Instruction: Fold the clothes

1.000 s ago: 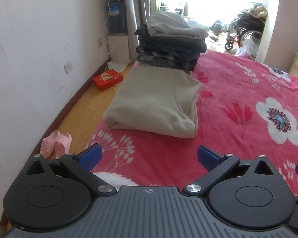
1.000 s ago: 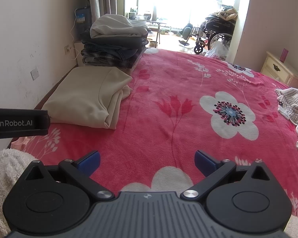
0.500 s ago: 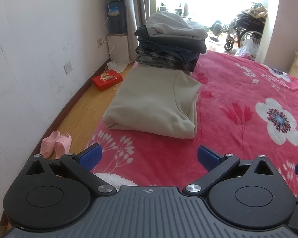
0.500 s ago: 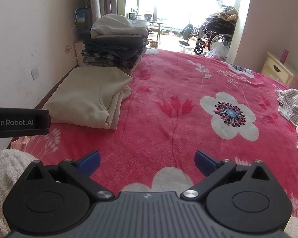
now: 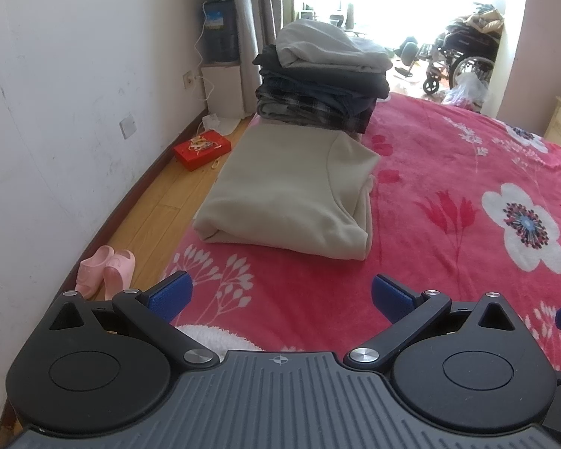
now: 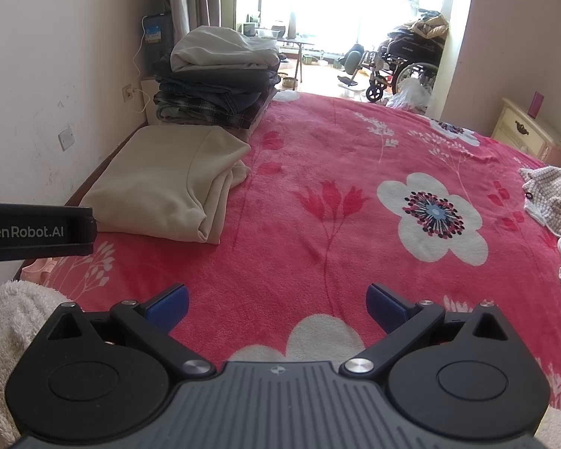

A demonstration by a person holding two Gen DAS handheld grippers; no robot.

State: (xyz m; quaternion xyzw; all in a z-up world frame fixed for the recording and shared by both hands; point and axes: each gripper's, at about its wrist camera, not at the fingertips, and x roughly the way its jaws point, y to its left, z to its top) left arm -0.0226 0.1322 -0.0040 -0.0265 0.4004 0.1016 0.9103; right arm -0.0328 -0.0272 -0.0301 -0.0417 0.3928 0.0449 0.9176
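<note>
A folded beige garment (image 5: 288,194) lies on the red flowered bed (image 5: 448,187), near its left edge; it also shows in the right wrist view (image 6: 164,183). Behind it stands a stack of folded clothes (image 5: 318,86), also in the right wrist view (image 6: 217,78). My left gripper (image 5: 280,293) is open and empty, above the bed short of the beige garment. My right gripper (image 6: 276,305) is open and empty over the bed's middle. Unfolded clothes (image 6: 553,202) lie at the bed's right edge. A white fluffy cloth (image 6: 3,318) lies under the grippers.
The wall (image 5: 56,112) runs close along the left, with a strip of wood floor holding pink slippers (image 5: 104,269) and a red box (image 5: 202,149). A nightstand (image 6: 523,134) stands at the right. A wheelchair (image 6: 404,63) stands beyond the bed.
</note>
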